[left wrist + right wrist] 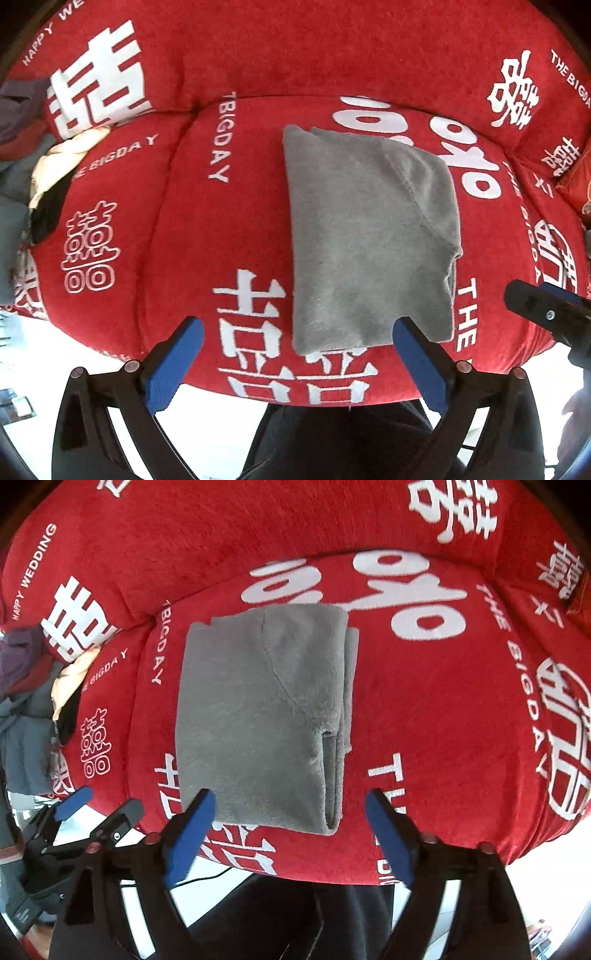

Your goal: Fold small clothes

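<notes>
Both the left gripper (297, 326) and the right gripper (290, 801) are held wide apart and empty above the near edge. The grey garment (369, 240) is laid folded on the red cushion (221, 229), apparently finished. Further left, a clothes pile (33, 701) is kept waiting.

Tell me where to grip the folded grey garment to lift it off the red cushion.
Grip the folded grey garment at its near short edge, by the thick rolled corner on the right side. Come straight down from above with fingers wide: it lies flat on the red cushion, and the layers stack there, so one pinch probably catches them all.
</notes>
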The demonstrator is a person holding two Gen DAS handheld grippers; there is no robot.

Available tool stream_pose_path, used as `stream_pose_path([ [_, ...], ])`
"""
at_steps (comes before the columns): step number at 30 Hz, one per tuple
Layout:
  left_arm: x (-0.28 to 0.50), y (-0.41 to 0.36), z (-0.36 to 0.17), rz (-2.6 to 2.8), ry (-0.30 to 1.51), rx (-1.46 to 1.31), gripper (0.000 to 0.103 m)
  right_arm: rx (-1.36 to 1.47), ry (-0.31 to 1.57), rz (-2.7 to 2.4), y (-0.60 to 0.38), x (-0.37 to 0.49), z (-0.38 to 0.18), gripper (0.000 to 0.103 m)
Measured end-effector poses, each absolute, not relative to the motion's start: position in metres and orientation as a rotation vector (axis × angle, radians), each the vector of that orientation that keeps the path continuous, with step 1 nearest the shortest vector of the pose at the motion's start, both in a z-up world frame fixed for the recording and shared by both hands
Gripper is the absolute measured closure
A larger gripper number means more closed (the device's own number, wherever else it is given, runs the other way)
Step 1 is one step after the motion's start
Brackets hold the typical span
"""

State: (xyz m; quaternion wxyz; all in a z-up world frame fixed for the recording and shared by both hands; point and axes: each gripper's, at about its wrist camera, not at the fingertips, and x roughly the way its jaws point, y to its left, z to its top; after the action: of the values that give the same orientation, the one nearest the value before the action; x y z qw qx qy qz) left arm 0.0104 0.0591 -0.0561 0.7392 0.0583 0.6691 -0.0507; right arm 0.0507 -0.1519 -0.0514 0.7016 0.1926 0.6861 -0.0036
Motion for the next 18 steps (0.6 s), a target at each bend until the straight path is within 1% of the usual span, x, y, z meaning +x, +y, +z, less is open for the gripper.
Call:
stream_pose_path([
  [1, 0.011, 0.06, -0.054, -0.107, 1.471, 0.129, 0.001, 0.43, 1.524, -0.011, -0.151, 0.05, -0.048, 0.0],
  [9, 0.014, 0.064, -0.036, -0.09, 1.464, 0.124, 0.0, 0.398, 1.558, -0.062, -0.151, 0.052, -0.029, 0.0],
  [18, 0.017, 0.062, -0.025, -0.108, 1.473, 0.109, 0.001, 0.389, 1.573, -0.097, -0.153, 0.054, -0.021, 0.0],
])
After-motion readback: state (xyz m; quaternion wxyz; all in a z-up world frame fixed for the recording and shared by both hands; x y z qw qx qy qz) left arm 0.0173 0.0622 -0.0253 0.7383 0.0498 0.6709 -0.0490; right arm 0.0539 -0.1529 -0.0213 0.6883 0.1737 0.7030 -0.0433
